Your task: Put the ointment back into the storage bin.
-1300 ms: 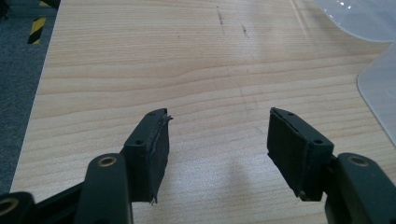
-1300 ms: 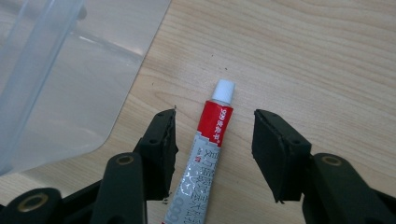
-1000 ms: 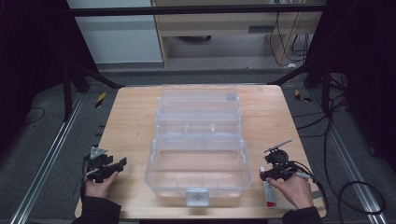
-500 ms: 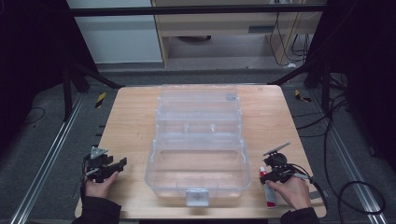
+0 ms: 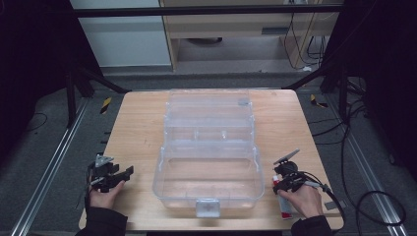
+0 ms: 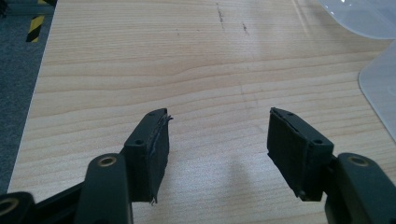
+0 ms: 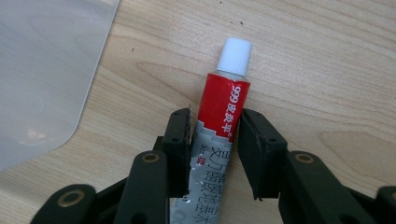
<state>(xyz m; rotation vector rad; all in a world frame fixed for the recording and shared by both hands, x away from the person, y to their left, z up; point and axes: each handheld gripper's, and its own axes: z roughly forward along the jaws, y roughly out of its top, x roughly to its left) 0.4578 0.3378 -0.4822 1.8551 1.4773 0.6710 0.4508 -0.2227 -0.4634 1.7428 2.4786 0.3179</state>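
Note:
A red, grey and white ointment tube (image 7: 225, 100) with a white cap lies flat on the wooden table (image 5: 137, 128), right of the clear plastic box (image 5: 162, 169). My right gripper (image 7: 215, 135) has its two black jaws pressed against the tube's sides, shut on its middle. In the high view the tube (image 5: 283, 205) pokes out under the person's right hand, with the right gripper (image 5: 281, 183) over it. My left gripper (image 6: 217, 135) stands open above bare wood, nothing between its jaws. The left gripper (image 5: 125, 173) sits near the table's front left corner, left of the box.
The open clear box has its lid (image 5: 209, 105) folded back toward the far edge and a latch (image 5: 206, 206) at the front. Its corner shows in the left gripper view (image 6: 380, 88) and the right gripper view (image 7: 46, 70). Dark floor and rails surround the table.
My right gripper has lowered and drawn back slightly toward the front edge, settling on the tube. The left gripper has stayed where it was.

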